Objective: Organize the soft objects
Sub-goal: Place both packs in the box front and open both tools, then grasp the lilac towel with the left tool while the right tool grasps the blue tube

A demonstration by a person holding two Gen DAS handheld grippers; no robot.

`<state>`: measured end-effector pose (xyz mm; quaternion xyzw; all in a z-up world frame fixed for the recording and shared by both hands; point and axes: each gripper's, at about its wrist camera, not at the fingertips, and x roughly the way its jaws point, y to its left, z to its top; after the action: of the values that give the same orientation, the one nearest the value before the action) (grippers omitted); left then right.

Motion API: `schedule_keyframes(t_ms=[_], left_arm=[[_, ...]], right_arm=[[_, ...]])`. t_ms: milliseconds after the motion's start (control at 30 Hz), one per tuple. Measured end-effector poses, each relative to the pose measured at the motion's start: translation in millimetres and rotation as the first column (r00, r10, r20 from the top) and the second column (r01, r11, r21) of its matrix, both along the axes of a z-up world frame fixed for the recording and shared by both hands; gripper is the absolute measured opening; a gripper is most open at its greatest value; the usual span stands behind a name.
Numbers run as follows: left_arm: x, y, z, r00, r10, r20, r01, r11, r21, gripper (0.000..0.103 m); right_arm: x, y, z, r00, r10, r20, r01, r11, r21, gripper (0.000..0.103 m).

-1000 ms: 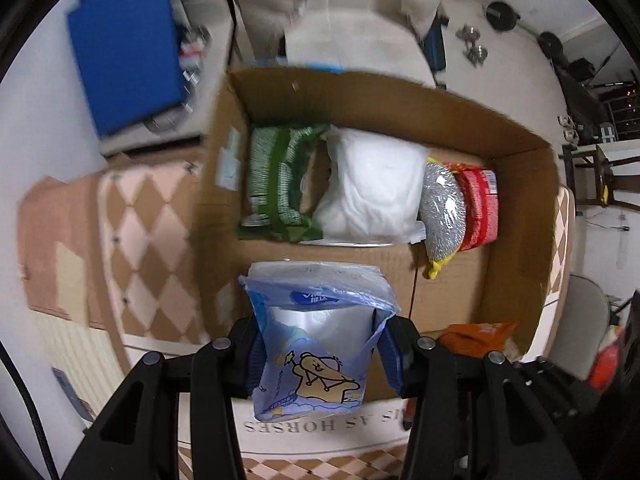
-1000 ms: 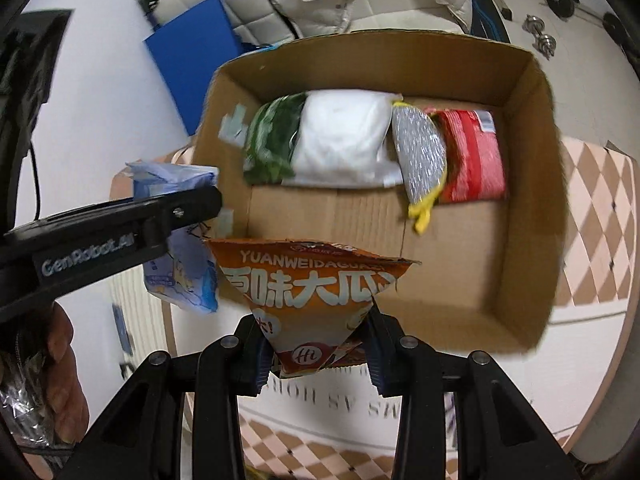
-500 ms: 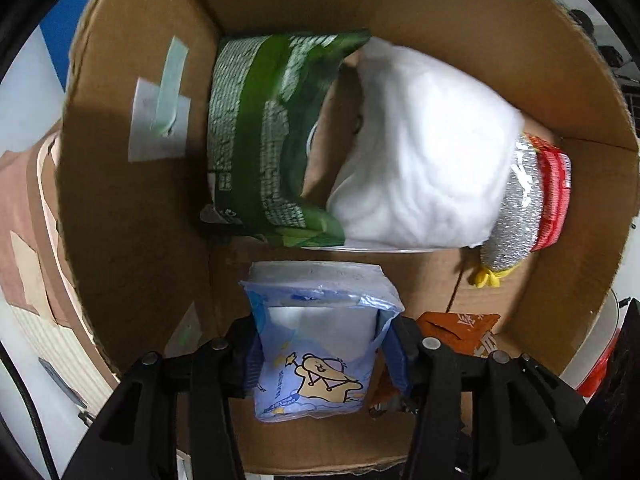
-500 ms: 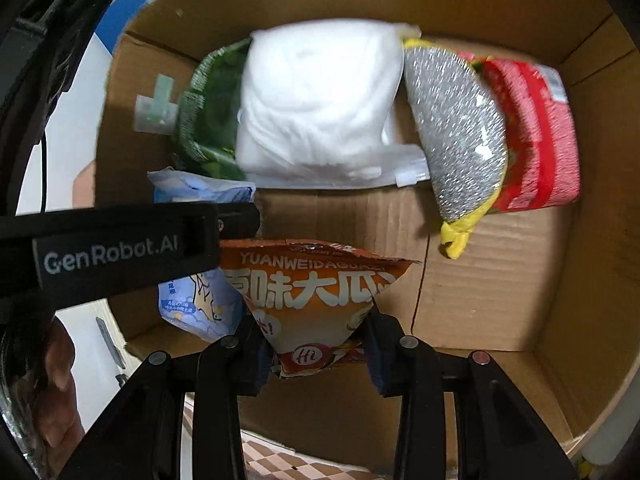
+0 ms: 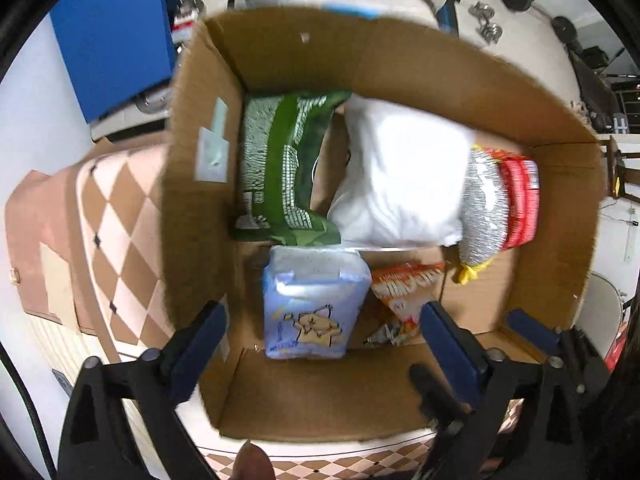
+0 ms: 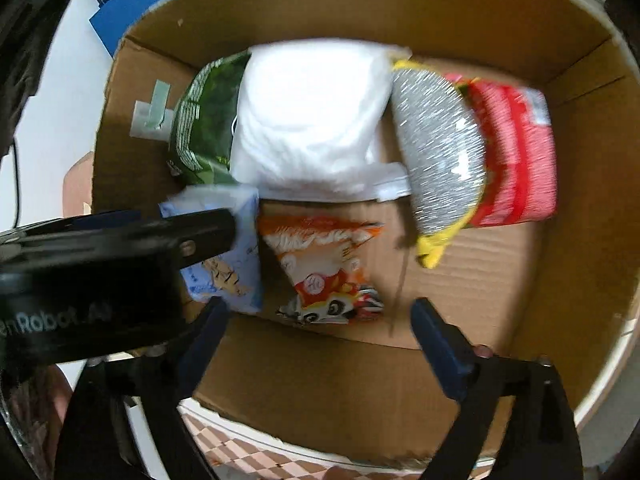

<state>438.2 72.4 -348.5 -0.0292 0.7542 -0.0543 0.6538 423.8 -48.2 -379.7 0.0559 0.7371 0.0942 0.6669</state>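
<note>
Both packets have dropped free: the pale blue tissue pack [image 5: 314,304] and orange snack bag [image 6: 324,268] lie mid-frame in the brown cardboard box [image 5: 420,68], left gripper [image 5: 324,344] and right gripper [image 6: 320,336] spread wide.

My left gripper [image 5: 323,334]: matte black frame, two angled arms, each ending in a dark blue rectangular pad [image 5: 200,344]. Round silver screw heads [image 5: 149,355] on the arm joints just behind the pads. Thin black cable [image 5: 30,412] along the frame's outer left edge. Bit of skin [image 5: 254,462] at the bottom edge under the frame. My right gripper [image 6: 318,336]: same black frame, same blue pads [image 6: 438,344], same screws. From the right wrist camera, the left gripper's black housing [image 6: 86,276] carries white "GenRobot.AI" lettering, partly cut off, blurred.
</note>
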Motion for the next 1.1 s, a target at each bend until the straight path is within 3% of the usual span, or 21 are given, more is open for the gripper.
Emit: schedule_keyframes(t_ms=[233, 500, 667, 767, 900, 933, 1033, 1100], left_arm=[[-38, 3, 56, 0.989, 0.017, 0.148, -0.019, 1.0, 0.016, 0.101], [-93, -23, 108, 0.943, 0.005, 0.331, -0.02, 0.999, 0.041, 0.101], [-141, -39, 117, 0.908, 0.036, 0.418, -0.07, 0.995, 0.066, 0.101], [-172, -51, 98, 0.916, 0.069, 0.394, -0.09, 0.995, 0.036, 0.101], [-205, -80, 44, 0.963, 0.063, 0.263, -0.06, 0.998, -0.022, 0.1], [-213, -90, 29, 0.972, 0.056, 0.227, -0.049, 0.998, -0.035, 0.094], [-229, -125, -14, 0.993, 0.01, 0.117, -0.001, 0.997, -0.074, 0.083], [-234, -153, -41, 0.998, -0.024, 0.051, 0.029, 0.994, -0.105, 0.083]], right_arm=[[-31, -16, 50, 0.988, 0.026, 0.153, -0.01, 0.994, -0.109, 0.103], [-68, -41, 108, 0.959, 0.026, 0.283, 0.003, 0.995, -0.101, 0.103], [-114, -74, 126, 0.945, 0.0, 0.326, 0.032, 0.995, -0.092, 0.103], [-149, -111, 116, 0.953, -0.047, 0.3, 0.07, 0.995, -0.068, 0.103], [-189, -158, 86, 0.958, -0.088, 0.273, 0.123, 0.986, -0.114, 0.103], [-198, -170, 78, 0.959, -0.104, 0.262, 0.139, 0.983, -0.12, 0.101], [-224, -205, 47, 0.963, -0.176, 0.202, 0.201, 0.973, -0.112, 0.089], [-241, -227, 29, 0.962, -0.219, 0.163, 0.237, 0.966, -0.103, 0.079]])
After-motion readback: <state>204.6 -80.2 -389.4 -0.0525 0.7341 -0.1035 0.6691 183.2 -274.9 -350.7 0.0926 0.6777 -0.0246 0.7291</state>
